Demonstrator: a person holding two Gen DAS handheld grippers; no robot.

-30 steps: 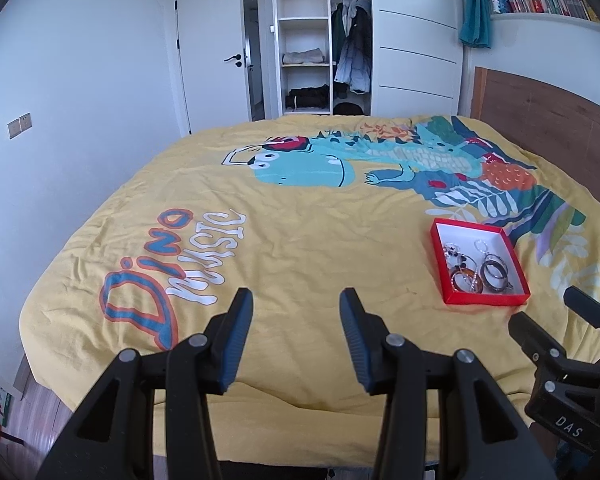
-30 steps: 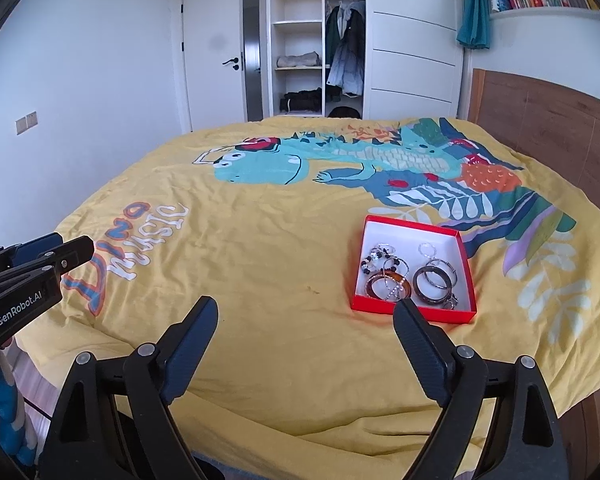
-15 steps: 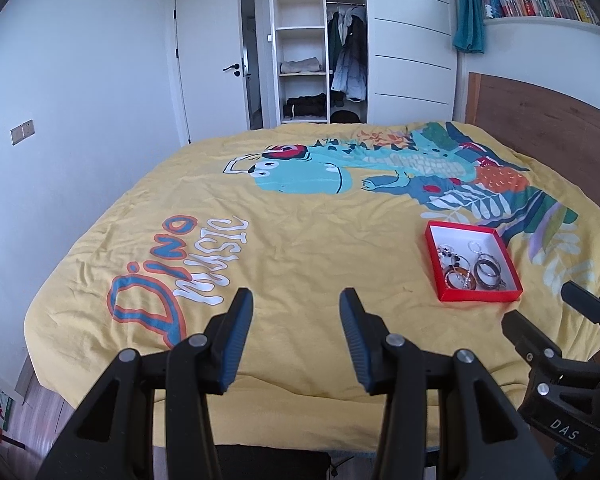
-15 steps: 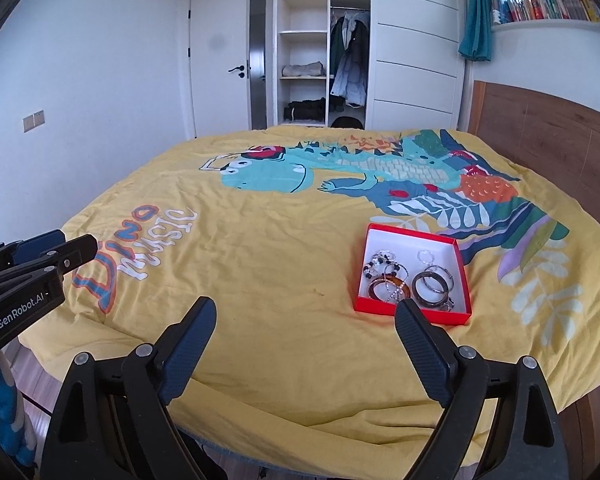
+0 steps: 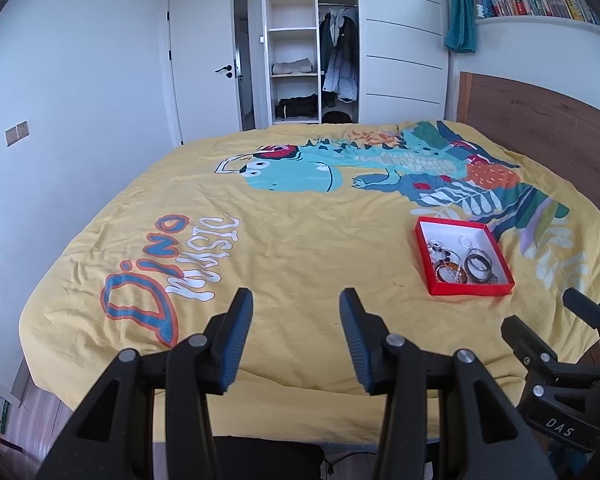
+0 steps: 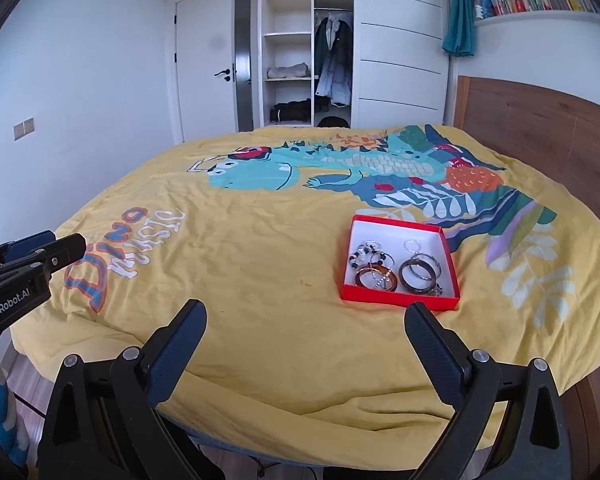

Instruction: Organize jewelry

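A red shallow box [image 5: 431, 254] with a white inside lies on the yellow bed cover, right of centre; it also shows in the right wrist view [image 6: 400, 302]. Several bracelets and rings [image 6: 396, 268] lie inside it, also seen in the left wrist view [image 5: 462, 266]. My left gripper [image 5: 296, 312] is open and empty, above the near edge of the bed, left of the box. My right gripper [image 6: 304, 326] is wide open and empty, just short of the box's near side.
The bed cover [image 6: 228, 240] carries a dinosaur print. A wooden headboard [image 6: 540, 136] stands at the right. A white wardrobe [image 5: 316, 52] and door [image 5: 204, 68] are at the back. The floor [image 5: 32, 400] drops off below the bed's near edge.
Both grippers have drawn back and risen a little from the bed, so the box looks smaller and farther. Both stay open as before.
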